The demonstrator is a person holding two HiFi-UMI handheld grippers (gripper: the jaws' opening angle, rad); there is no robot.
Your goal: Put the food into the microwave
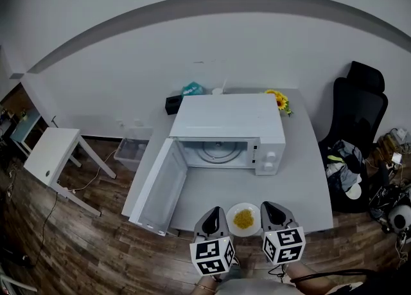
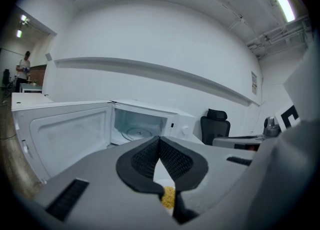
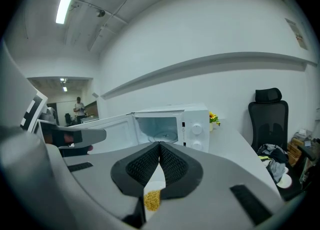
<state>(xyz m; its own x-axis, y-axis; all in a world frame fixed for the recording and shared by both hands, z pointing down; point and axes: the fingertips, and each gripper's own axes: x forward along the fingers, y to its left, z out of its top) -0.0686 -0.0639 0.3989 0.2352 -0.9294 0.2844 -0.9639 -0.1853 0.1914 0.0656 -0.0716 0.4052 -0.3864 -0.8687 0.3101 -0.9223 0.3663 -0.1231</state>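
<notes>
White plate [image 1: 243, 205] holds a heap of yellow food [image 1: 243, 220] and sits at the near edge of the grey table [image 1: 302, 184]. Microwave [image 1: 228, 123] stands behind it, door [image 1: 160, 184] swung open, glass turntable [image 1: 213, 152] bare. Left gripper [image 1: 216, 210] and right gripper [image 1: 269, 205] flank the plate, each angled slightly downward. Both have their jaws closed tip to tip with nothing pinched between them. Contact with the rim cannot be confirmed.
</notes>
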